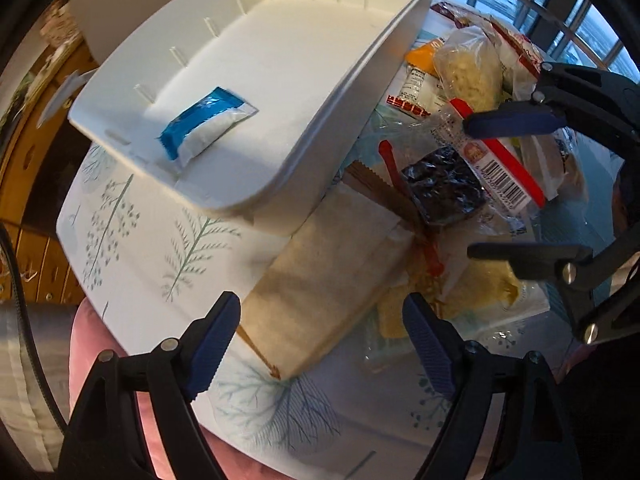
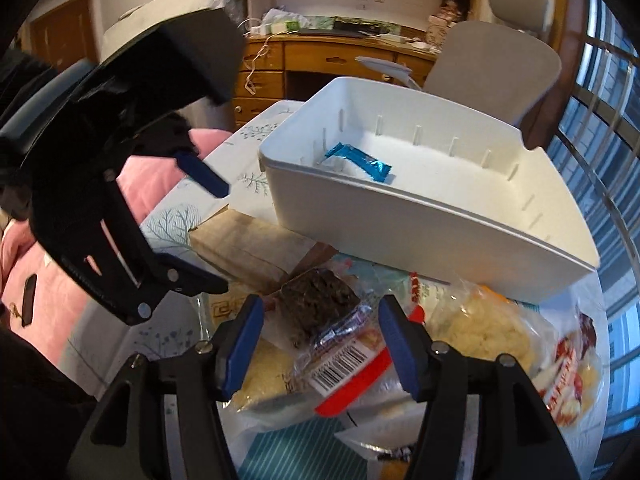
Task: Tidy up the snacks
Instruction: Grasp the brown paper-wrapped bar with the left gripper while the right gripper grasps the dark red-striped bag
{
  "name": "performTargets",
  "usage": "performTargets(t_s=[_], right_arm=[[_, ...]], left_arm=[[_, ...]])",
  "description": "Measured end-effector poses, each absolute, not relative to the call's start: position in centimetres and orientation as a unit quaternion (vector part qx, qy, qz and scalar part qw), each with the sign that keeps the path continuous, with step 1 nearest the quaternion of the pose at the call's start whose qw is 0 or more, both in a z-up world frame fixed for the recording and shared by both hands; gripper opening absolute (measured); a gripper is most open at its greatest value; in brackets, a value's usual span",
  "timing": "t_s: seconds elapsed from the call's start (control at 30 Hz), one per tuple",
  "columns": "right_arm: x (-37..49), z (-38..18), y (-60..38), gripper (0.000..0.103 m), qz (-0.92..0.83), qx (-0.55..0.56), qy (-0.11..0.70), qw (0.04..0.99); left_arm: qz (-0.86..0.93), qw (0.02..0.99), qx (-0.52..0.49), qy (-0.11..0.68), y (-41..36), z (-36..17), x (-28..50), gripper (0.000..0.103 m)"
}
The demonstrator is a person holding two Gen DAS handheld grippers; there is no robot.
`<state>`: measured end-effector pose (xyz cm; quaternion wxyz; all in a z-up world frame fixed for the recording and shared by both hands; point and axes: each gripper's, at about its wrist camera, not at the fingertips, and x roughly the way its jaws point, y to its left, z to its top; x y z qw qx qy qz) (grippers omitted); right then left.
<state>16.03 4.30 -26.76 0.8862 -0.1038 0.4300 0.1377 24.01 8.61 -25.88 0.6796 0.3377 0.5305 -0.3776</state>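
A white plastic bin (image 1: 256,92) stands on a table covered by a pale cloth printed with trees (image 1: 132,240), ahead of both hand-held grippers and tilted, one edge propped on the snack pile. Its ribbed inner walls enclose a single item: a small blue and white packet (image 1: 208,126) lying flat on the floor of the bin near one end wall; the rest of the bin floor is bare.

Just beyond the left gripper (image 1: 320,344) lies a long tan paper bag (image 1: 328,280), partly tucked under the bin. Past that, under the right gripper (image 2: 320,344), sits the heap of loose snacks: a clear bag of pale puffed pieces (image 2: 484,328), a clear pouch with red trim and a barcode (image 2: 340,368), and a dark brown cake in clear wrap (image 2: 316,300) resting on top.

The left gripper's jaws stand wide apart above the near end of the paper bag, gripping nothing. The right gripper's jaws are partly open on either side of the dark cake and barcode pouch, their pads not pressing on either.
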Motion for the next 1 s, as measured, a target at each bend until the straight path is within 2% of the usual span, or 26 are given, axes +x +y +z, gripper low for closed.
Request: performTargets(t_s=[0.7, 0.93, 1.0], right_arm=[[17.8, -28.9, 3.9, 0.06, 0.162, -0.117, 0.444, 0.873], [18.6, -29.2, 3.7, 0.059, 0.171, -0.109, 0.453, 0.868], [18.6, -29.1, 3.7, 0.055, 0.174, -0.113, 0.454, 0.867]], left_arm=[[-0.48, 0.612, 0.294, 0.556, 6.1, -28.0, 28.6, 0.082], [-0.492, 0.608, 0.266, 0.563, 6.9, -28.5, 28.9, 0.071], [-0.495, 0.609, 0.256, 0.565, 7.8, -28.7, 29.2, 0.067]])
